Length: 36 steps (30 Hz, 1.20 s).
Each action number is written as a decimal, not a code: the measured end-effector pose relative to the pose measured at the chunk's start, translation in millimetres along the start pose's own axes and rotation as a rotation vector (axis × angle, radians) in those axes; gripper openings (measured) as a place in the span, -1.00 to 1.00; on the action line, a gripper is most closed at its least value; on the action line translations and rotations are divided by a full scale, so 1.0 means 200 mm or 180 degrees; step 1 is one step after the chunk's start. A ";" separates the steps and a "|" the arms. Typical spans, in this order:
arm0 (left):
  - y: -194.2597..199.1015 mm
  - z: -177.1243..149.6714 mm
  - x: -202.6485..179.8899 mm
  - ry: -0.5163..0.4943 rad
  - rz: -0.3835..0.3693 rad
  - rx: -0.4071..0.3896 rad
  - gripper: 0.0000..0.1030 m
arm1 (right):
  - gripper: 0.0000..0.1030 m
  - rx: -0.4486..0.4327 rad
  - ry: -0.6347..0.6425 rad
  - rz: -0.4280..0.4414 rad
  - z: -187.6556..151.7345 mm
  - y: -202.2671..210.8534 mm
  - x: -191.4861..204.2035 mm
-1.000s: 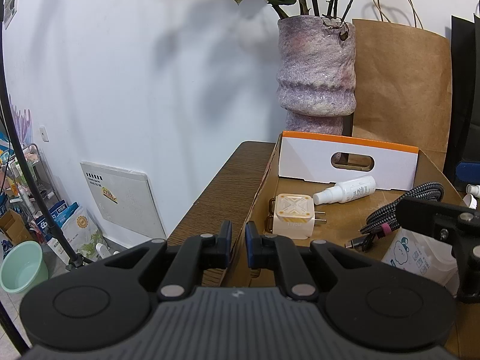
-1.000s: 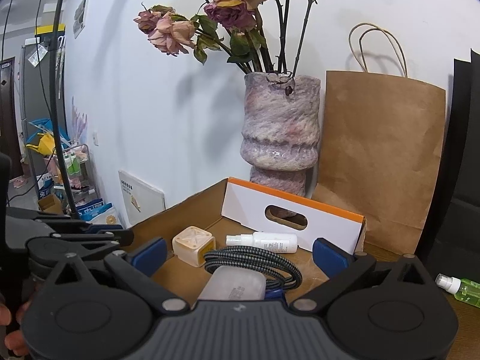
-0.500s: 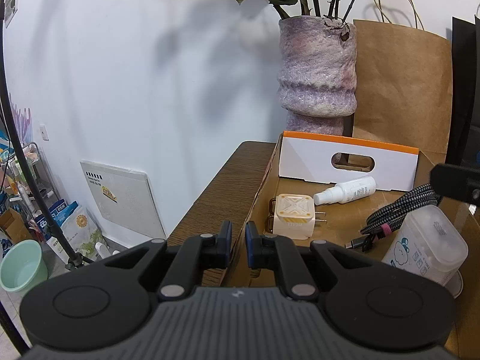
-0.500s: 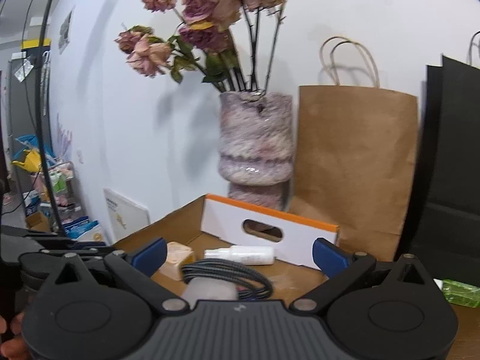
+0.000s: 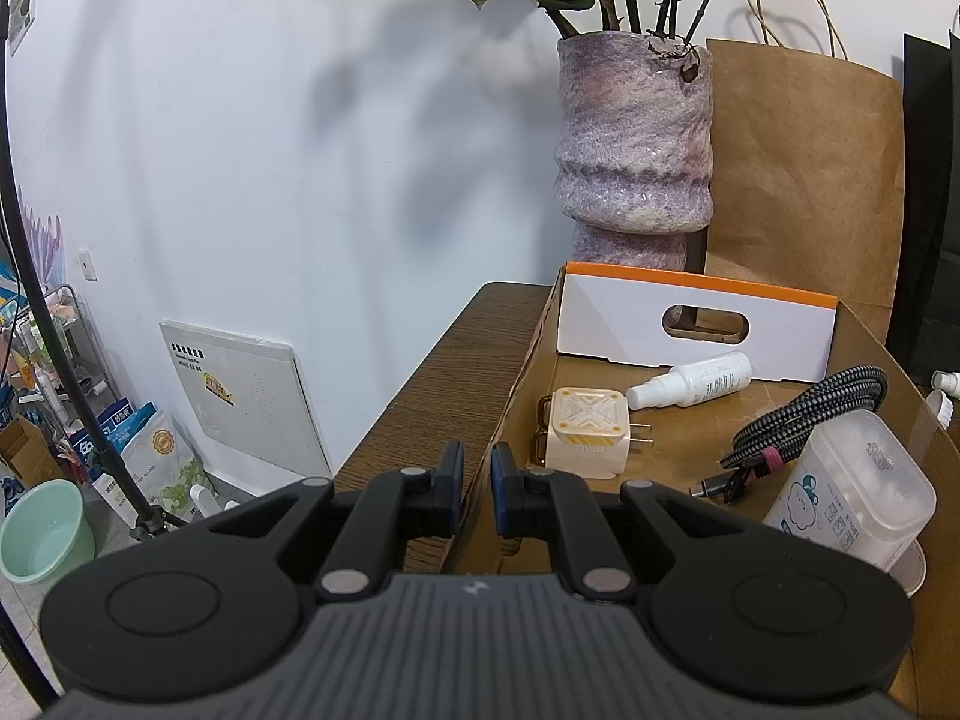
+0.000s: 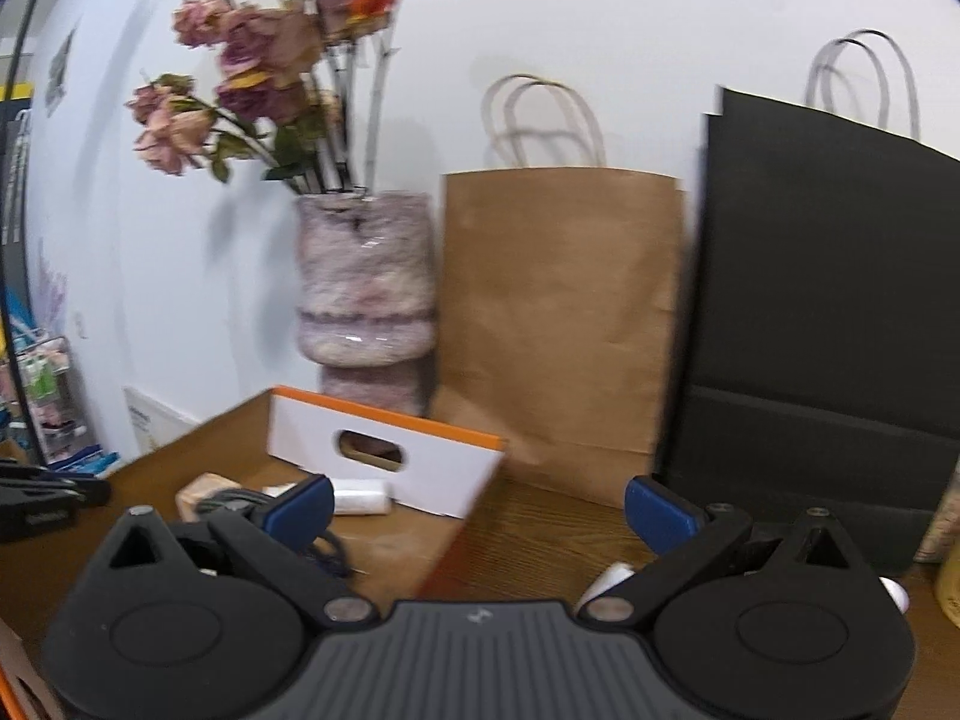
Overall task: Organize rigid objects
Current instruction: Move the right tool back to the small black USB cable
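Fingers of the left gripper [image 5: 477, 483] pinch the brown cardboard box [image 5: 654, 438] wall; inside the box lie a cream square charger [image 5: 587, 432] and a white spray bottle [image 5: 690, 381]. The right gripper [image 6: 477, 507] is spread, empty.

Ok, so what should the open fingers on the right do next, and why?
Probably ease the right gripper down toward the small white thing on the table, just below its fingers. Those fingers stand wide open and empty, and that thing lies outside the cardboard box. The left gripper is clamped on the box's wall, seemingly steadying it.
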State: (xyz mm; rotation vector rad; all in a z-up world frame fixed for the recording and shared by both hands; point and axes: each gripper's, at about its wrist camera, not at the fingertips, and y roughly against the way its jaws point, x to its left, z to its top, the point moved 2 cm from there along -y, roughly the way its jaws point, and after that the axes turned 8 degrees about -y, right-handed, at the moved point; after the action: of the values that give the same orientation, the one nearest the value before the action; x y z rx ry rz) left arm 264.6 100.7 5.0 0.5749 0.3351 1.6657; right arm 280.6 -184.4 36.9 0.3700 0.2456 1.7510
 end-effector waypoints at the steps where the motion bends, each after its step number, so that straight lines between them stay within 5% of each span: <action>1: 0.00 0.00 0.00 0.0001 0.0001 0.0000 -0.79 | 1.00 0.0001 -0.0008 -0.0042 0.00 0.00 -0.03; 10: 0.00 0.00 0.00 0.0000 0.0000 0.0001 -0.80 | 1.00 0.0283 -0.0078 -0.0291 -0.13 -0.03 -0.21; 23: 0.00 0.00 0.00 0.0001 0.0000 0.0001 -0.80 | 1.00 0.0964 -0.0007 -0.0372 -0.34 -0.20 -0.22; 36: 0.00 0.00 0.00 0.0001 0.0001 0.0001 -0.79 | 1.00 0.1021 -0.0263 -0.0331 -0.37 -0.23 -0.28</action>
State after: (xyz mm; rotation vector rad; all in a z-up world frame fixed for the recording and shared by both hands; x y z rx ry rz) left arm 264.2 101.0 5.4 0.5752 0.3356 1.6659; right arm 304.9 -226.4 -55.1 0.6485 0.4801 1.5910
